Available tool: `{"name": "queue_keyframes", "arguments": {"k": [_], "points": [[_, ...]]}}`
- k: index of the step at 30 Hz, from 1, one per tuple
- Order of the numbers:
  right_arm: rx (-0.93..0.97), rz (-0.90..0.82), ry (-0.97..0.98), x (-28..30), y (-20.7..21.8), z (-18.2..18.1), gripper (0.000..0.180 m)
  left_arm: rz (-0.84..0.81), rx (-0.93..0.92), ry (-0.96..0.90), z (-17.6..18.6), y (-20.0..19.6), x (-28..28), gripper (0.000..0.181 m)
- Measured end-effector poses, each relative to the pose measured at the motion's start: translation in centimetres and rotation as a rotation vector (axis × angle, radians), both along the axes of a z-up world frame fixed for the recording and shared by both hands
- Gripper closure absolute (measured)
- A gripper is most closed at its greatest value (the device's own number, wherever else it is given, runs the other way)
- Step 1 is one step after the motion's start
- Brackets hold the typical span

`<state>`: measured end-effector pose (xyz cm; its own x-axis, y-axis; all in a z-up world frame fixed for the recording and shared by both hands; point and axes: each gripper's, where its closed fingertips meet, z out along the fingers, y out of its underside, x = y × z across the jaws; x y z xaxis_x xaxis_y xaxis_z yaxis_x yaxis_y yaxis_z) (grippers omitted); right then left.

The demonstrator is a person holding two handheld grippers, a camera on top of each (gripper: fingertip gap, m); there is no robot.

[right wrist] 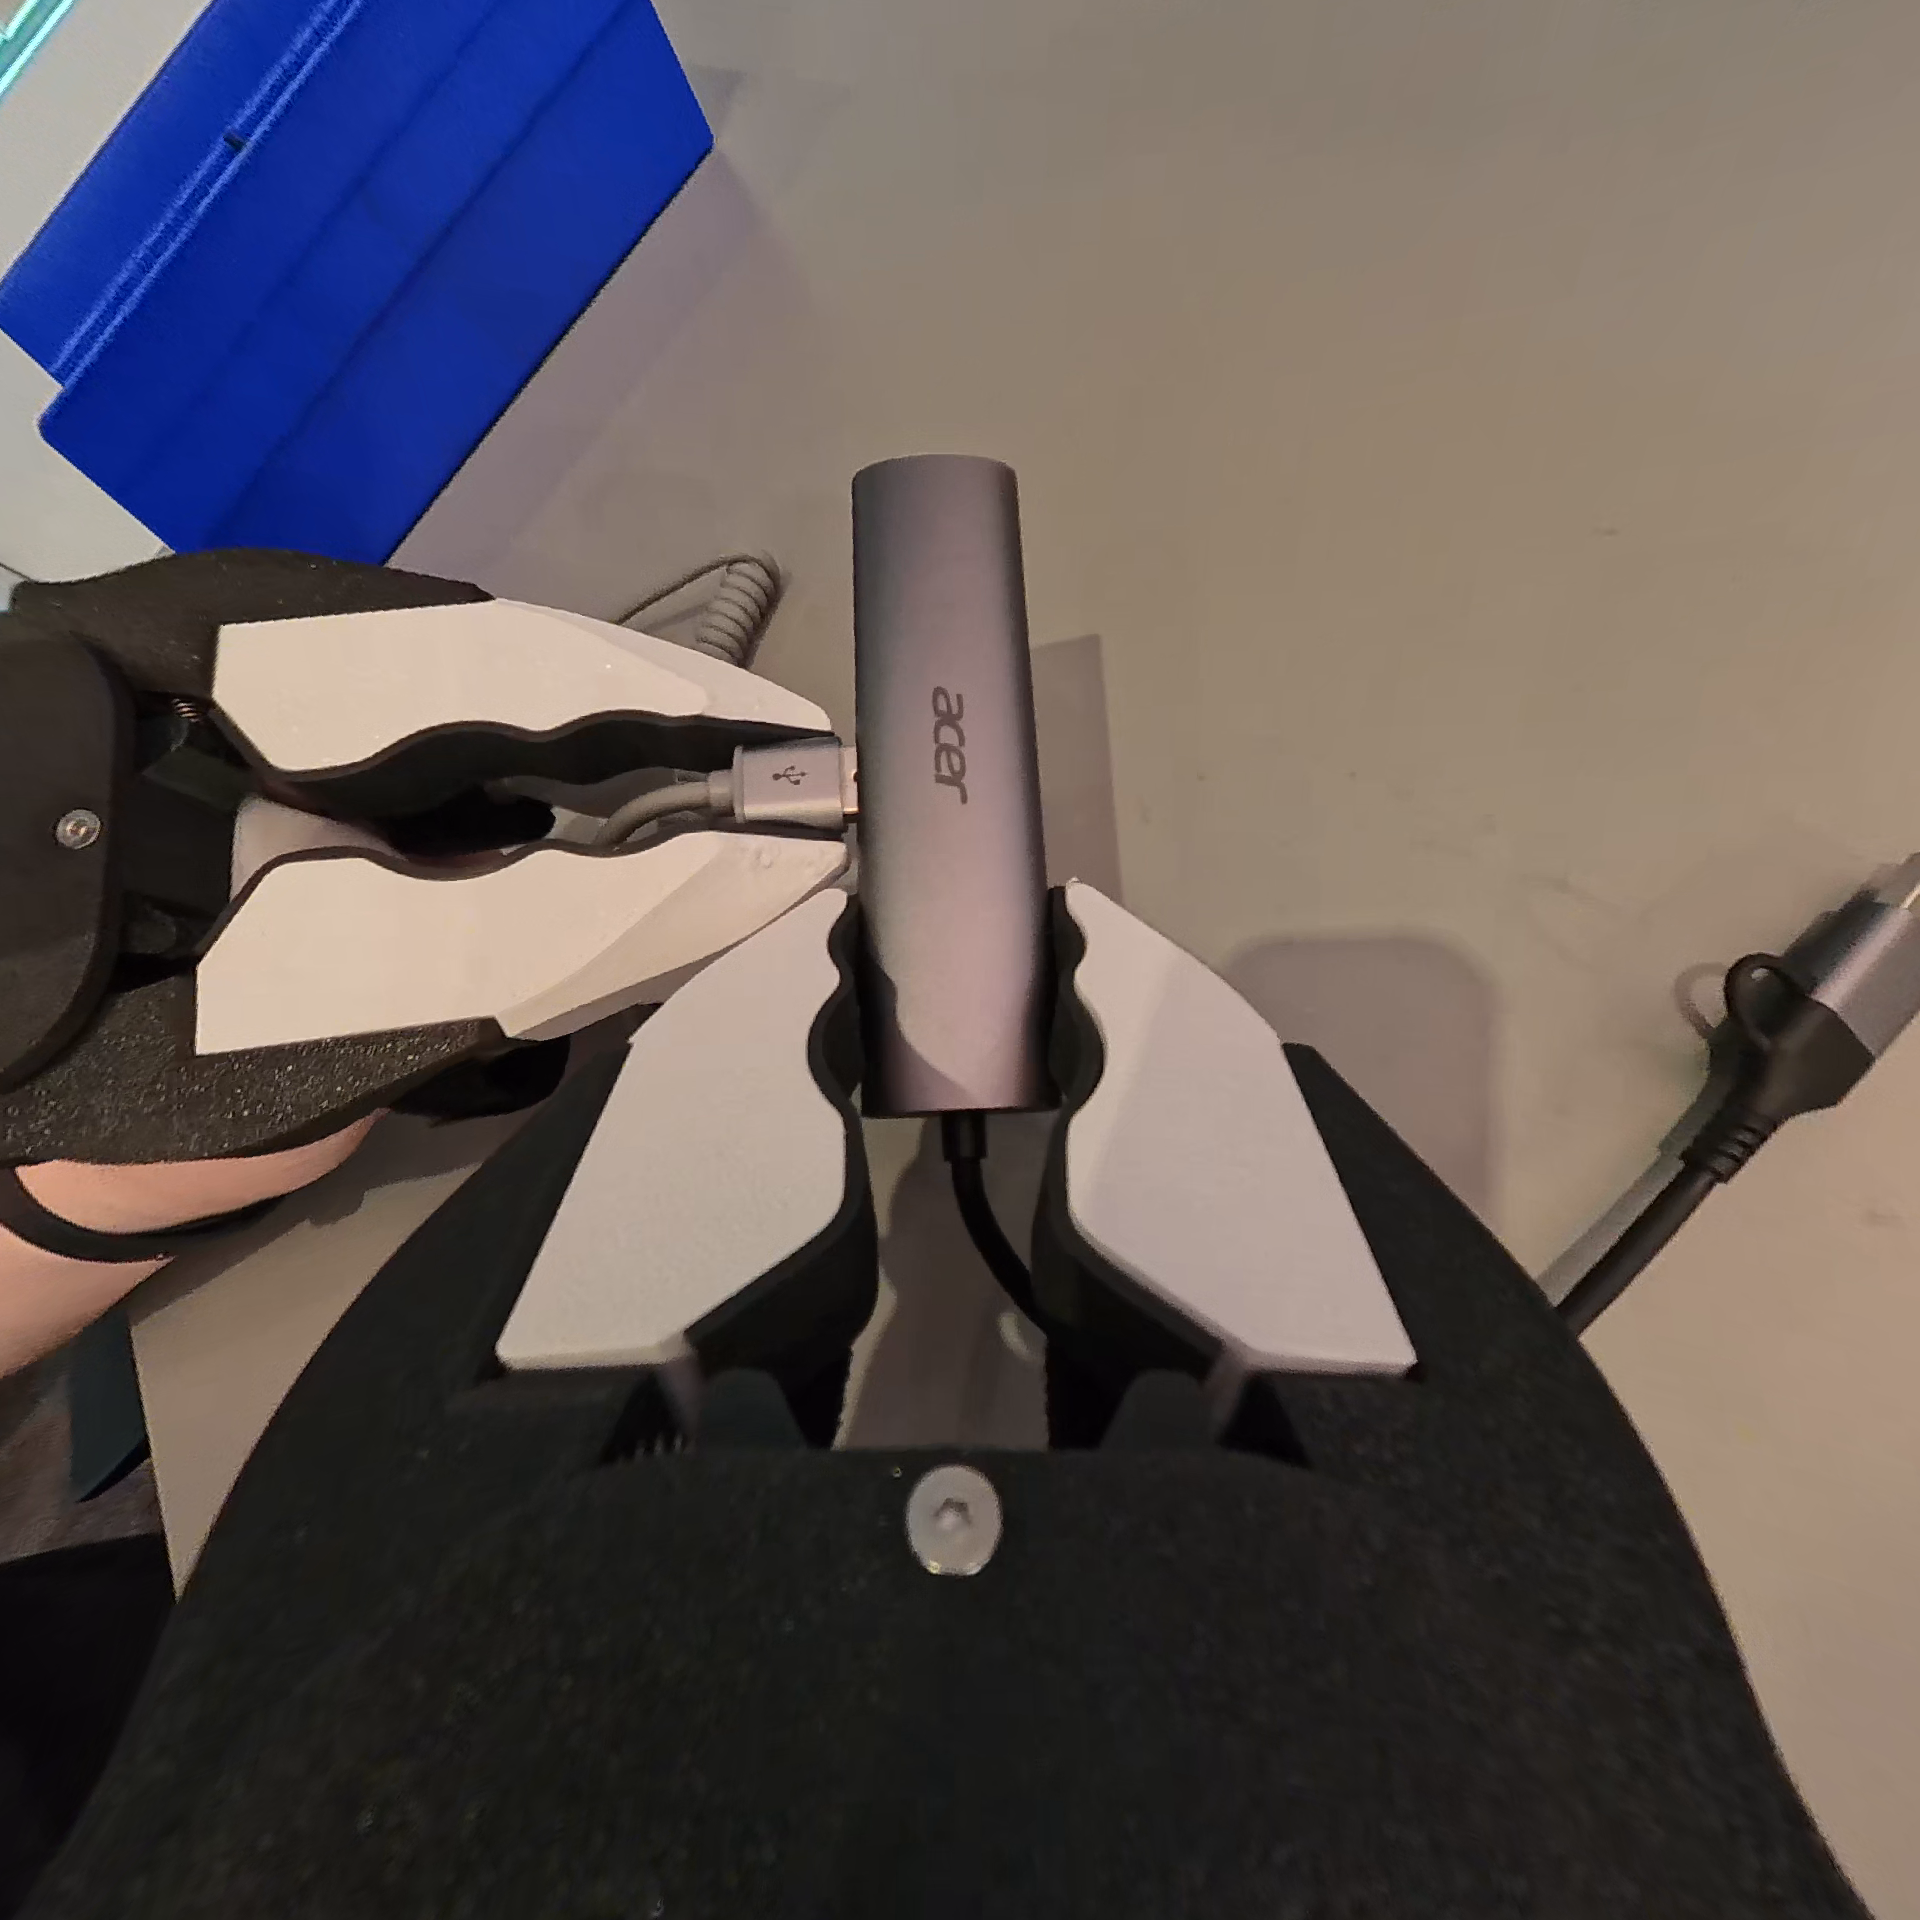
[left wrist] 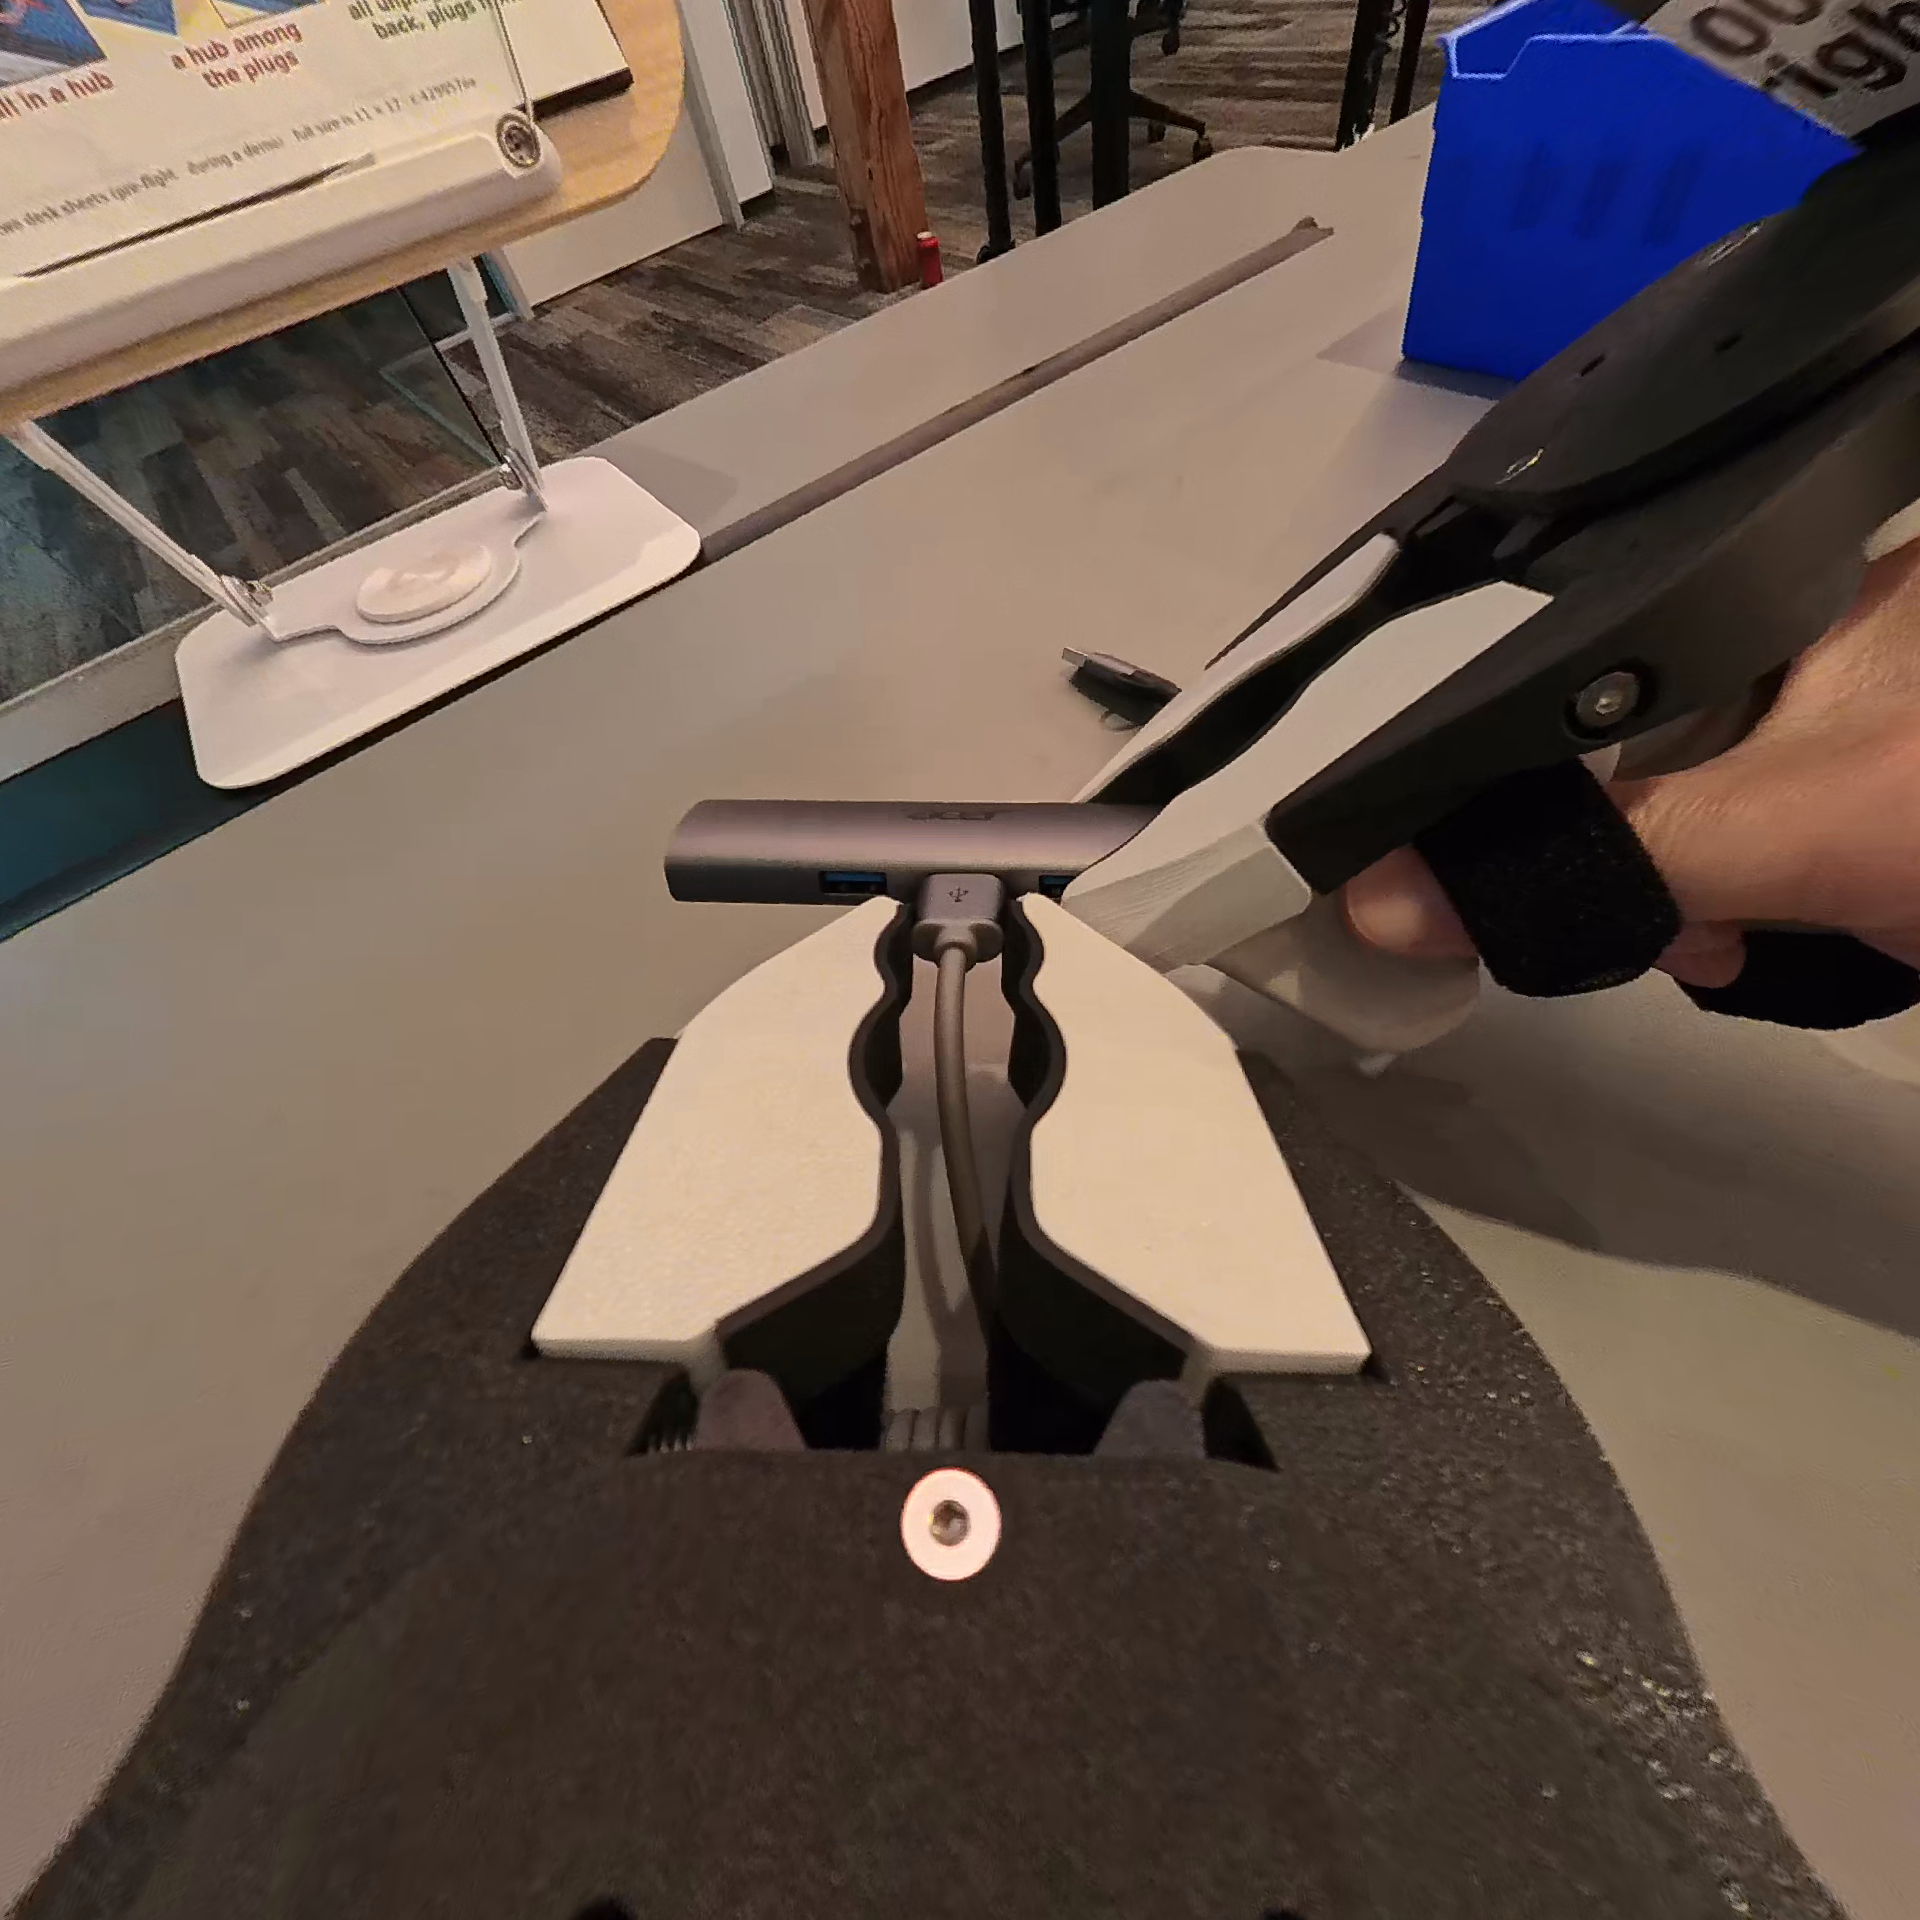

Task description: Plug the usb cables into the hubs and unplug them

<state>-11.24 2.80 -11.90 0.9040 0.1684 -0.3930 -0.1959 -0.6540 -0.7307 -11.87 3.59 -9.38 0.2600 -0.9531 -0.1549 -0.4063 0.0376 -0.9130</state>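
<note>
A: Where is the hub (right wrist: 943, 790) being held, and by what?

B: It is being gripped near its cabled end, low in the centre of the right wrist view, by the right claw (right wrist: 956, 935), whose white fingers (right wrist: 1164, 1049) are being pressed narrow against the two long sides. In the left wrist view the same hub (left wrist: 894, 847) is being seen as a horizontal bar at mid-frame, lifted off the grey counter (left wrist: 416, 1039).

A: And the plug?

B: The USB plug (left wrist: 957, 902) is being pinched at its metal-grey housing by the tips of the left claw (left wrist: 957, 920), which is being kept narrow around it; the grey cable (left wrist: 956, 1091) is being run back between the fingers. The plug is being seen at or in a side port; how deeply it is seated cannot be told.

A: How is the hub being judged to handle?

B: It is being judged as light and rigid: a smooth, satin, rounded bar, probably aluminium and likely slippery under a loose pinch. The wavy dark pads are being judged helpful there. The plug housing is short, stiff and brushed, so the hold is best being taken on its flat faces, not on the soft cord behind it.

A: Anything else being shown?

B: A blue bin (right wrist: 343, 260) at the upper left of the right wrist view, a second braided connector (right wrist: 1839, 987) at its right edge, and a white stand (left wrist: 436, 613) at the left wrist view's upper left.
</note>
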Motion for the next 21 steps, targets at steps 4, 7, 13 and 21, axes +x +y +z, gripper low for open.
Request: {"name": "queue_keyframes", "arguments": {"k": [4, 7, 13, 21], "points": [[0.013, -0.012, 0.013, 0.0, 0.2, 0.3, 0.148, 0.012, 0.016, -0.017, 0.4, 0.2, -0.2, 0.164], [0.009, -0.017, 0.027, 0.0, 0.4, 0.4, 0.148, 0.018, 0.029, -0.015, 0.5, 0.2, -0.3, 0.164], [0.006, -0.015, 0.015, -0.4, 0.8, 0.5, 0.148, 0.037, 0.021, -0.015, 0.6, 0.6, -0.6, 0.164], [0.003, -0.153, -0.026, 3.2, 1.3, 0.7, 0.148, 0.088, 0.083, -0.056, 2.4, 1.9, -2.4, 0.164]]}}
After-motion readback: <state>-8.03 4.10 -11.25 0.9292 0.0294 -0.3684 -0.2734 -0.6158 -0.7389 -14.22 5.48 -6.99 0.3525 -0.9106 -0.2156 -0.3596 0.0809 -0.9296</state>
